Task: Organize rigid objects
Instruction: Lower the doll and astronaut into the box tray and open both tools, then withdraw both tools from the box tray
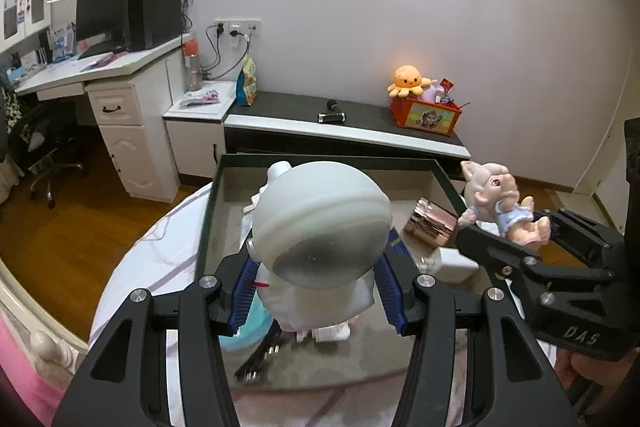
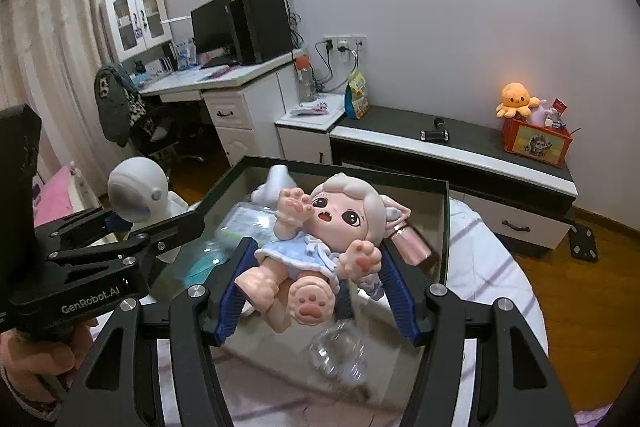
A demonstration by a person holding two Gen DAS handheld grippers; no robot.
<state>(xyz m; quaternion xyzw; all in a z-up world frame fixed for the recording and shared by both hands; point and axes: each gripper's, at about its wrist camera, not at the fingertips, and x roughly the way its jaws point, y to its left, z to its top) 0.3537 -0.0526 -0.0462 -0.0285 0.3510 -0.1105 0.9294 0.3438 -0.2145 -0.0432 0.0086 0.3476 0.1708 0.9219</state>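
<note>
You are gripping a white plastic astronaut figure (image 1: pixel 320 227) with your left gripper (image 1: pixel 316 291), its blue ribbed pads (image 1: pixel 244 291) pressing on the body below the round helmet. You are holding it above the near left part of the dark-rimmed open box (image 1: pixel 328 159) sitting on the bed. Your right gripper (image 2: pixel 316 291) is clamping a pink vinyl doll with pale hair and a light blue dress (image 2: pixel 320 239), jaws closing on its hips, feet pointing toward you. It is hanging over the middle of that box. Inside the box, a shiny rose-gold container (image 1: pixel 430 223) is lying toward the right wall.
</note>
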